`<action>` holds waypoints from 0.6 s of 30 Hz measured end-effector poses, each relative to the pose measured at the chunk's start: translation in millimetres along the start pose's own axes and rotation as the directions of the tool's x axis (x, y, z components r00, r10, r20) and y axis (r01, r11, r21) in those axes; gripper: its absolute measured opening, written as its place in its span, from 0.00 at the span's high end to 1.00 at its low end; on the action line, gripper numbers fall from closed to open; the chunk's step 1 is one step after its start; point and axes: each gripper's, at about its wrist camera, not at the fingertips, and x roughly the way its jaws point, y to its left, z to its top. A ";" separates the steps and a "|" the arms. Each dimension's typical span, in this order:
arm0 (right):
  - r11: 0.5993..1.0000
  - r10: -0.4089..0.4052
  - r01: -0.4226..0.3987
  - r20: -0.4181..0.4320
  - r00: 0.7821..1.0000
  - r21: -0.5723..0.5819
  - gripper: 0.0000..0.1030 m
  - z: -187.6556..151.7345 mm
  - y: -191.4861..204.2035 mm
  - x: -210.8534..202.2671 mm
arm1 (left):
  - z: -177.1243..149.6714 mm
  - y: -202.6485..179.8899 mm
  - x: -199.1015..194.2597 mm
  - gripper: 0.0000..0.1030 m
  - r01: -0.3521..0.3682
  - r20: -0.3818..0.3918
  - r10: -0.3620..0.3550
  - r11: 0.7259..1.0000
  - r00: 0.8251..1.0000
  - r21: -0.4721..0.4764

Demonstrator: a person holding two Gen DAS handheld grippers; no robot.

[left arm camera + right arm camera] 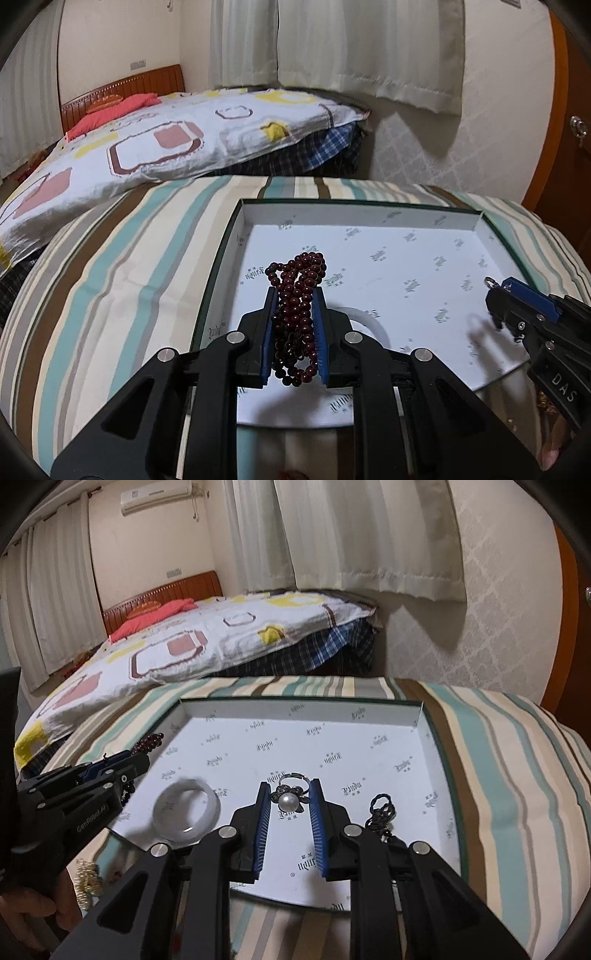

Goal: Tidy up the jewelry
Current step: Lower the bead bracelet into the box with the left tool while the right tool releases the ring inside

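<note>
My left gripper [294, 295] is shut on a dark red bead bracelet [297, 295] and holds it over the left part of a shallow white box [406, 254]. In the right wrist view the left gripper [136, 762] shows at the left edge of the box [417, 716]. My right gripper [289, 788] is open, its fingers on either side of a pearl flower ring [288, 799] that lies on the box floor. A clear bangle [186, 808] lies left of the ring. A black knotted ornament [382, 808] lies to its right.
The box sits on a striped cloth [110, 280]. A bed with a patterned quilt [166, 140] stands behind, with curtains [369, 48] and a wall beyond. A gold ornament [86, 880] lies on the cloth by the box's near left corner.
</note>
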 end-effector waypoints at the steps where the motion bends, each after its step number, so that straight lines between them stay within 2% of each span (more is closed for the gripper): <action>1: 1.000 -0.001 0.001 -0.010 1.000 0.000 0.79 -0.8 -0.8 3.2 | -0.4 0.9 3.9 0.82 -0.003 -0.011 0.003 1.000 1.000 0.001; 10: 1.000 -0.004 0.004 -0.080 0.997 0.005 0.79 -9.6 -3.6 23.4 | -12.8 10.4 31.5 0.82 -0.011 -0.135 0.010 1.000 0.991 -0.007; 18: 1.000 -0.002 0.003 -0.105 0.994 0.011 0.79 -10.3 -6.1 27.7 | -15.5 3.7 32.7 0.72 -0.002 -0.150 0.005 1.000 0.989 0.025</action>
